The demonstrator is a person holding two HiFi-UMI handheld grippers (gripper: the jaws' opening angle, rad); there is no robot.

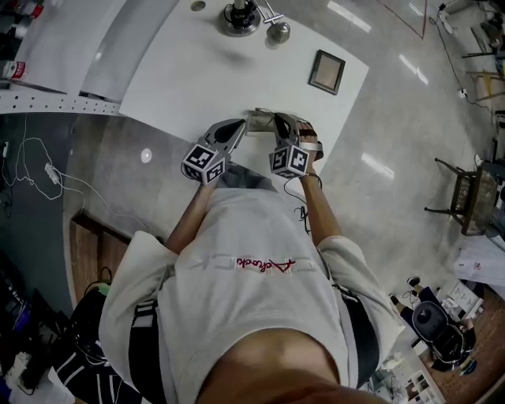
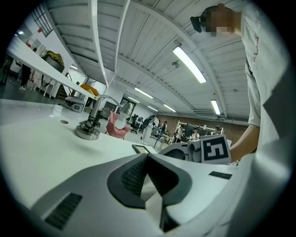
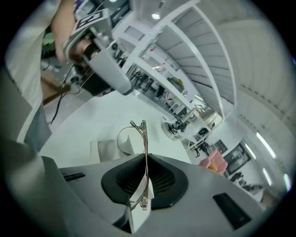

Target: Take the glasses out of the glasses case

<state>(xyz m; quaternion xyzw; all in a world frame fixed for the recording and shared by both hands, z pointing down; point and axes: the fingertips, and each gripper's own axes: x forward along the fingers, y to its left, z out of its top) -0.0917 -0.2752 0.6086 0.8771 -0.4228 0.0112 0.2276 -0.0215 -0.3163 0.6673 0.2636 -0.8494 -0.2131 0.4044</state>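
Observation:
My right gripper (image 3: 145, 156) is shut on one temple of a thin metal-framed pair of glasses (image 3: 144, 139), which stand up out of the jaws above the white table (image 3: 92, 125). One round lens (image 3: 124, 140) shows to the left of the jaws. Below the glasses a pale grey glasses case (image 3: 102, 151) lies on the table. My left gripper (image 2: 147, 156) has its jaw tips touching, with nothing visible between them. In the head view both grippers, left (image 1: 241, 128) and right (image 1: 278, 125), point toward each other at the table's near edge.
A round metal stand (image 1: 239, 17) and a small metal knob (image 1: 278, 31) sit at the table's far side. A dark square frame (image 1: 326, 71) lies to the right. The person's torso is close behind the grippers. A chair (image 1: 465, 193) stands on the floor to the right.

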